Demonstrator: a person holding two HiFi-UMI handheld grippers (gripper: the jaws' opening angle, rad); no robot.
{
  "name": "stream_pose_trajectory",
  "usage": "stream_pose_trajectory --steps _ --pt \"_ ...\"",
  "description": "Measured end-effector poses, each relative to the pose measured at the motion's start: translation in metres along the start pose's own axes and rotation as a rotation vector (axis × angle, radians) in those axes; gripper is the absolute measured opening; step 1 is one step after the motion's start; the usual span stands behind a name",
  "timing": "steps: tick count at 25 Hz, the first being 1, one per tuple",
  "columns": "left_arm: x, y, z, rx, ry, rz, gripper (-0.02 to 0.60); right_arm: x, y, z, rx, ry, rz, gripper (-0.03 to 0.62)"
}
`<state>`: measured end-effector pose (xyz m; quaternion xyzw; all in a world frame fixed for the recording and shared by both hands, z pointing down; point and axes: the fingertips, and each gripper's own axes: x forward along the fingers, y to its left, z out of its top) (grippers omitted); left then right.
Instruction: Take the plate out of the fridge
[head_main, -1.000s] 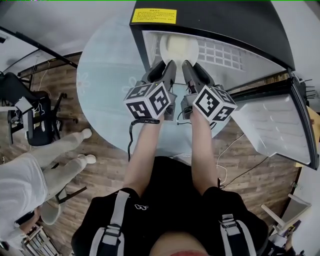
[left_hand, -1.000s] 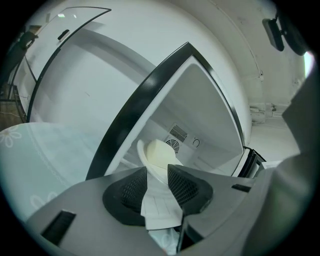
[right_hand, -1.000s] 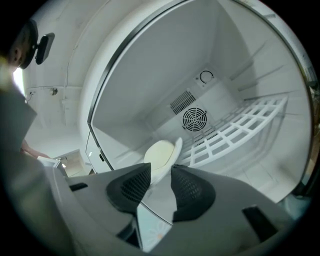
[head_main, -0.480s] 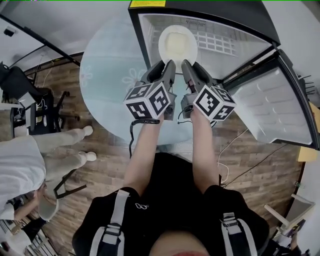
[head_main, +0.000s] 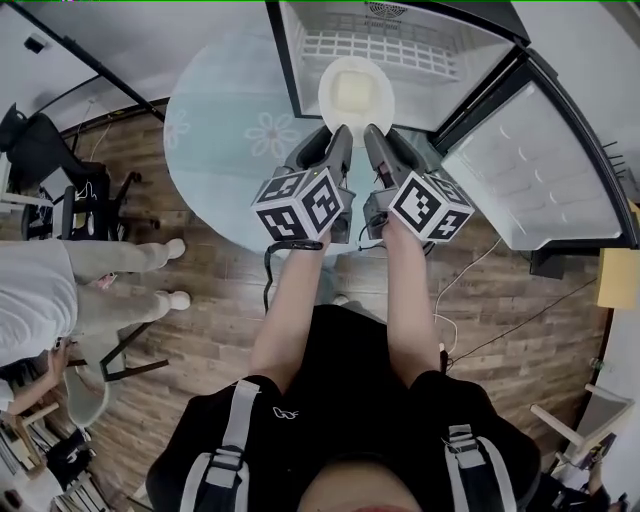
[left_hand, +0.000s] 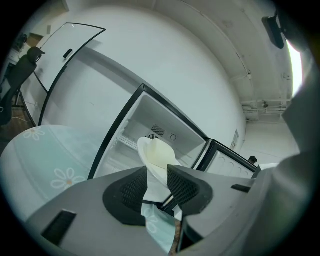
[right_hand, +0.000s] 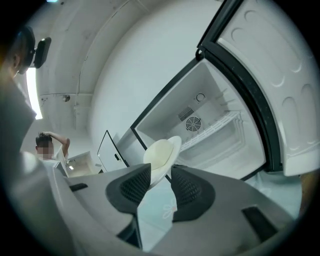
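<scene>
Gripping the white plate by its near rim, two grippers side by side.
Left gripper and right gripper each have their jaws narrowed onto the rim, with the ribbed pads pressing both faces. The plate sits just in front of the open fridge, above a round pale-blue surface printed with daisies. The fridge door stands swung wide to the right. Each gripper's cube bears black-and-white square markers.

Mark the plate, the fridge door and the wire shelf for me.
plate (head_main: 355, 90), head view, on its pale centre.
fridge door (head_main: 540, 170), head view, on its white inner lining.
wire shelf (head_main: 400, 45), head view, on its grid.
</scene>
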<state>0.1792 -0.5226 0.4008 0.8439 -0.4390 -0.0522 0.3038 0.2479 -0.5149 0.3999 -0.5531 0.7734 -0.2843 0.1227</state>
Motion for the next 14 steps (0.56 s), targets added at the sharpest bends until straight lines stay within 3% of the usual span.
stream_pose_trajectory --steps 9,14 --pt "-0.049 -0.013 -0.031 -0.017 0.000 0.019 0.110 -0.047 0.015 -0.030 0.016 0.019 0.016 0.130" --pt "-0.067 -0.015 -0.022 -0.011 -0.029 0.031 0.108 -0.053 0.032 -0.029 -0.003 0.014 0.045 0.129"
